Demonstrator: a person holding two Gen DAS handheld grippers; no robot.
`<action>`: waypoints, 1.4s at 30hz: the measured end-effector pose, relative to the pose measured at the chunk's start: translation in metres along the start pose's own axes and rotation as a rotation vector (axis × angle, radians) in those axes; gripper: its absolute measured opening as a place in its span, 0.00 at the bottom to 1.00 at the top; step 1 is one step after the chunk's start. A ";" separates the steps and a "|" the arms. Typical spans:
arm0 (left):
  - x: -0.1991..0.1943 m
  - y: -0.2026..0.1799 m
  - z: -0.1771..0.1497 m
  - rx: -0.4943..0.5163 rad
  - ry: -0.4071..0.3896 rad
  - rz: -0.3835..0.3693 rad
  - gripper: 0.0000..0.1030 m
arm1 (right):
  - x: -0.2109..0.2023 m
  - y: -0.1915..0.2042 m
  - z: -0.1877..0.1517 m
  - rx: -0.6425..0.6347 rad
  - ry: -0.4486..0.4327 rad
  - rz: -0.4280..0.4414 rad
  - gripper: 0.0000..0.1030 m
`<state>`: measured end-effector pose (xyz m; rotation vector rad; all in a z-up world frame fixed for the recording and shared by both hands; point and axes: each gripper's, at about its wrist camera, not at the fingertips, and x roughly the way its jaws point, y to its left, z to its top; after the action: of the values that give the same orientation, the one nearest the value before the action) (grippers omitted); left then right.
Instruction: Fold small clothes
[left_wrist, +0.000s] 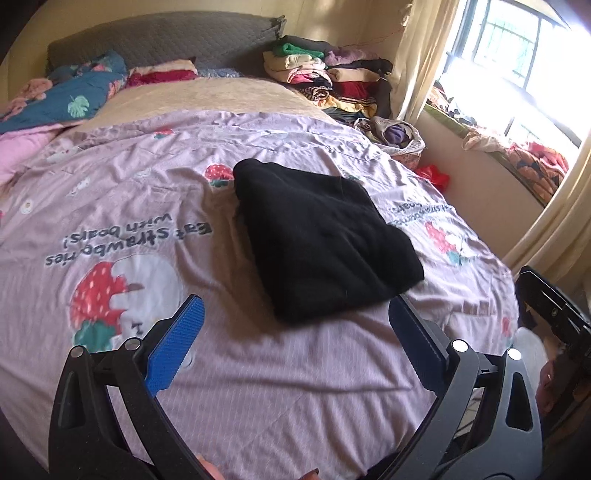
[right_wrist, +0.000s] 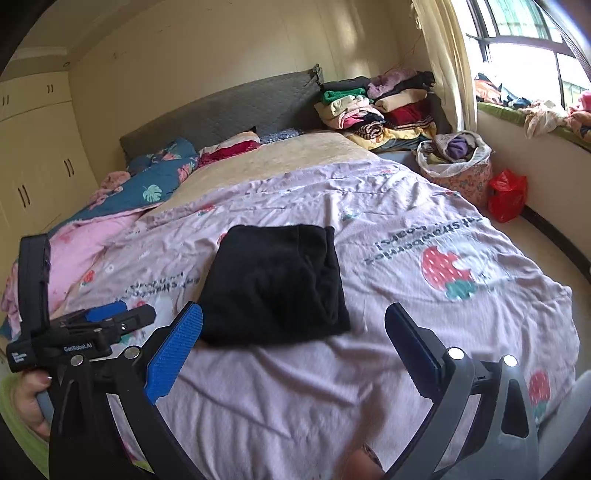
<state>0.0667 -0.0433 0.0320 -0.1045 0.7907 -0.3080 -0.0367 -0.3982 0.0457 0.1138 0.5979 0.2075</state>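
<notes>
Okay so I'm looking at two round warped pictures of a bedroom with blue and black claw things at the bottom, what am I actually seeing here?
Those claws are two handheld grippers, one in each of a person's hands; no robot arm is involved. Each carries a wide-angle camera looking along its fingers, hence the warped edges. One picture comes from the left gripper, the other from the right gripper. Both stand open and hold nothing. In the right view, the left gripper also shows at the left edge. On the bed, a folded black fabric garment lies on a lilac strawberry-print bedcover. A stack of folded clothes sits by the grey padded headboard.
</notes>
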 end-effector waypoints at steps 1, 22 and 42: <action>-0.003 0.001 -0.006 -0.001 -0.005 0.004 0.91 | -0.003 0.003 -0.007 -0.013 -0.006 -0.015 0.96; -0.008 0.005 -0.063 0.024 0.017 0.023 0.91 | -0.005 0.011 -0.093 -0.004 0.026 -0.128 0.96; -0.009 0.010 -0.069 0.018 0.028 0.026 0.91 | -0.003 0.017 -0.097 -0.009 0.039 -0.155 0.96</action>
<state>0.0143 -0.0297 -0.0120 -0.0734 0.8164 -0.2926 -0.0970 -0.3781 -0.0296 0.0540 0.6421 0.0620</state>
